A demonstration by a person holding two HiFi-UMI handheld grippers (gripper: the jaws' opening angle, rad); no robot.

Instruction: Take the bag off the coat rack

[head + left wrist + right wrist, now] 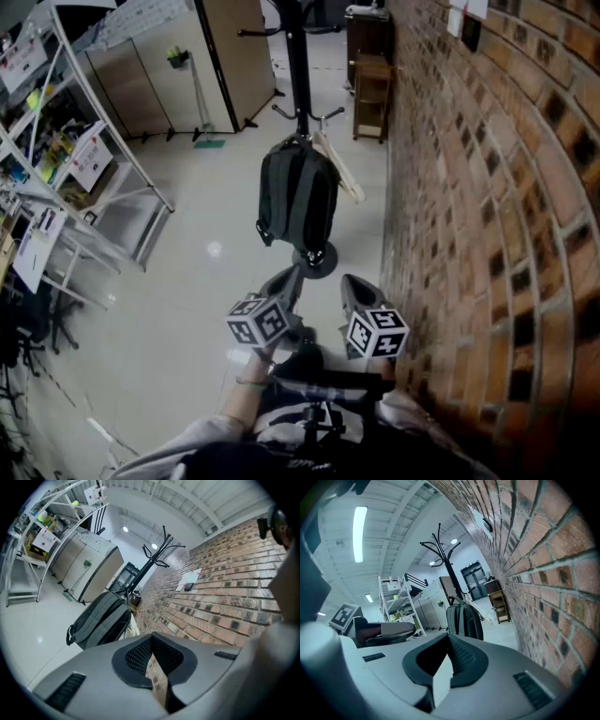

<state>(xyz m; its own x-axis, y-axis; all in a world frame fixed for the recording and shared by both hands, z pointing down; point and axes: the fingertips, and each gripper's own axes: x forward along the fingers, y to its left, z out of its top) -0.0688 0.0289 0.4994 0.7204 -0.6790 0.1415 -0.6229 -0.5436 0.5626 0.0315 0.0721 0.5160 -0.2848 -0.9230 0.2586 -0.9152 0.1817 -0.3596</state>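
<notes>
A dark grey backpack [298, 202] hangs by its top loop from a low hook of the black coat rack [298, 66], just above the rack's round base [315, 259]. It also shows in the left gripper view, backpack [101, 618] on the rack [151, 564], and in the right gripper view, backpack [464, 620] below the rack [445, 564]. My left gripper [284, 279] and right gripper [352, 284] are side by side, short of the bag and apart from it. The left gripper [151, 637] and the right gripper [449, 637] both have their jaws together with nothing between them.
A brick wall [487, 187] runs close along the right. A pale wooden hanger [339, 173] hangs on the rack beside the bag. A small wooden stand [372, 94] is against the wall behind it. White metal shelving [56, 141] and cabinets [159, 75] line the left.
</notes>
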